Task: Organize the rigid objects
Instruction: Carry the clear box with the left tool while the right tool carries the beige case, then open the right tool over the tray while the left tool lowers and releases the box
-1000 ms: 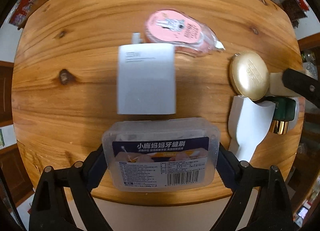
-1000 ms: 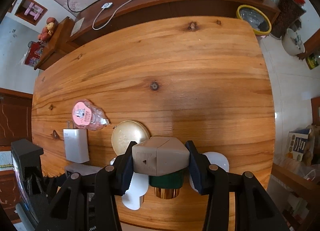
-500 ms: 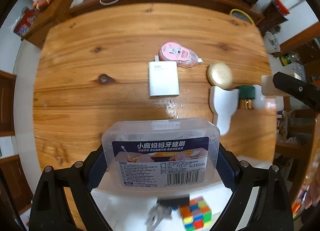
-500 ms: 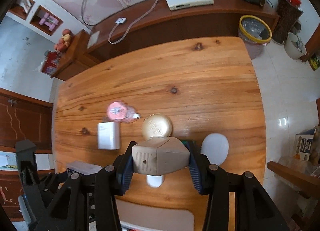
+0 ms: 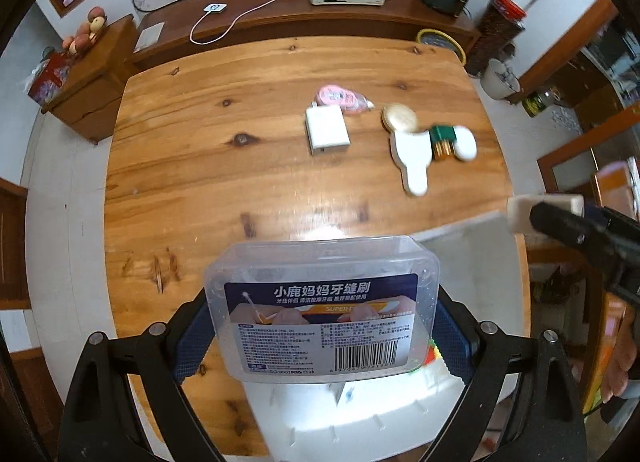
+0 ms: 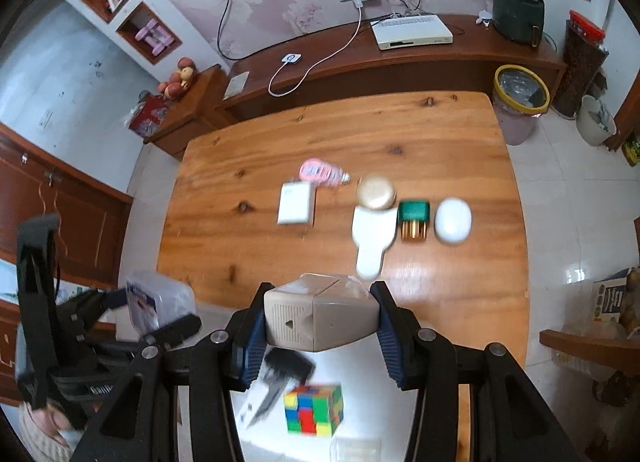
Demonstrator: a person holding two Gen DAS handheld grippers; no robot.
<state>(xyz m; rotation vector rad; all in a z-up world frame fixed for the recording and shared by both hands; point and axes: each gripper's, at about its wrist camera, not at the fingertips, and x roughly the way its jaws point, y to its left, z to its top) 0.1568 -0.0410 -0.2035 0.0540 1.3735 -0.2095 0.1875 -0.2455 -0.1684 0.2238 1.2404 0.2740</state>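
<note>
While both grippers hang above the wooden table [image 5: 200, 165], each is loaded.
Left gripper [image 5: 320, 326] clamps the clear plastic box [image 5: 320, 302]; right gripper [image 6: 318, 320] clamps the beige block [image 6: 316, 314], table items at twelve o'clock.

Both grippers risen, pulled back from table [image 5: 248, 181]; white tray [image 6: 384, 418] with colour cube [image 6: 314, 408] now below.

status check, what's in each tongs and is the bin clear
Left tongs shut on clear box. Right tongs shut on beige block. Bin below holds cube.
</note>
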